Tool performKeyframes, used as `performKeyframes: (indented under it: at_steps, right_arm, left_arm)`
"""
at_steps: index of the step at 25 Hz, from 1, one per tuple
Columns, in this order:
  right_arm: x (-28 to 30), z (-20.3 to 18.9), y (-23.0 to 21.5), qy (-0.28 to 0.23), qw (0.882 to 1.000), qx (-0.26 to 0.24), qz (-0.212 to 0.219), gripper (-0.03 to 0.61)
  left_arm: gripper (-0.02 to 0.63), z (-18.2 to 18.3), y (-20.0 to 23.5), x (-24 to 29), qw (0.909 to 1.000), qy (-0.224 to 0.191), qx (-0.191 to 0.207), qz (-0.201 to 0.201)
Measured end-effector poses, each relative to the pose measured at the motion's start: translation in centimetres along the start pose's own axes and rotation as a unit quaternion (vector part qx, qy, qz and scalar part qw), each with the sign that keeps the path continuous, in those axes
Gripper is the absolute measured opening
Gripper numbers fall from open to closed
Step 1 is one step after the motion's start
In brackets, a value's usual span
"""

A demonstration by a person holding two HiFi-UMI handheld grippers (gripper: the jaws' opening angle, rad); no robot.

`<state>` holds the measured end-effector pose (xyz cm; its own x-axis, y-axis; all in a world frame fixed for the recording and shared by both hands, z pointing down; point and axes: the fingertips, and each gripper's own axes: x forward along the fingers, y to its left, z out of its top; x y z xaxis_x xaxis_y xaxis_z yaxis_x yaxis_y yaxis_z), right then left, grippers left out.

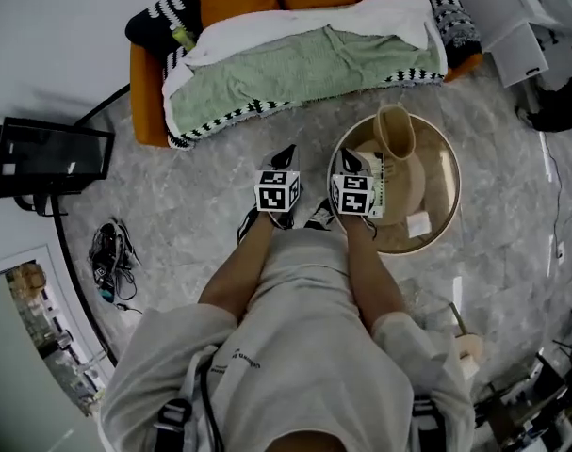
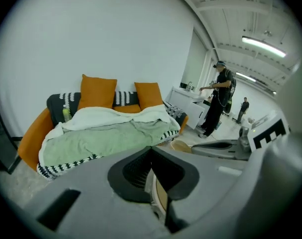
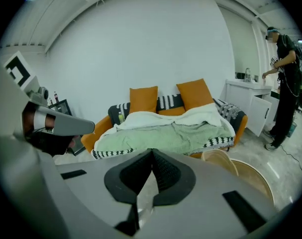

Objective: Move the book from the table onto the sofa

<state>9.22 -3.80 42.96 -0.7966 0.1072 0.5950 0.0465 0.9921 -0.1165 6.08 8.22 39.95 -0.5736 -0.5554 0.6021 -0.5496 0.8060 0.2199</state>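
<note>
Right tool [image 1: 348,161] and left tool [image 1: 284,154]: both closed, jaws together, nothing gripped.

Book [image 1: 388,185], judged to be the white slab with a green-dotted edge: flat on the round tabletop [image 1: 451,191], just right of the right tool, long axis running up-down in the frame. Nearer to the right hand; left tool over the floor [image 1: 191,215], clear of the tabletop.

Beige vessel [image 1: 395,132] directly above the book; small white card [image 1: 418,224] lower right.

Sofa [image 1: 147,97] at upper centre, under a green blanket [image 1: 295,75], across a strip of grey marbled floor.

Open the right tool before grasping.
</note>
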Motion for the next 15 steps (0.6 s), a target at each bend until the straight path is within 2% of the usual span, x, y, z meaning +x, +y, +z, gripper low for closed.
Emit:
performKeyframes:
  at_steps: [4,8,12,15]
  right_arm:
    - [-0.7,-0.5,-5.3,0.002,0.997,0.044,-0.056,0.006]
    - [-1.9,-1.1,-9.9,-0.003,0.987,0.108,-0.118,0.006]
    - [-3.6,-2.4,-14.4,-0.005,0.964,0.183,-0.194,0.006]
    - [-5.2,-4.3,-16.4,0.003,0.937,0.244,-0.249,0.006]
  left_arm:
    - [0.009,1.0,-2.5,4.0,0.9989,0.019,0.016,-0.04]
    - [0.009,1.7,-5.3,7.8,0.9935,0.047,0.042,-0.095]
    - [0.009,2.7,-8.5,12.4,0.9791,0.084,0.082,-0.166]
    - [0.009,3.8,-10.7,15.6,0.9643,0.112,0.123,-0.206]
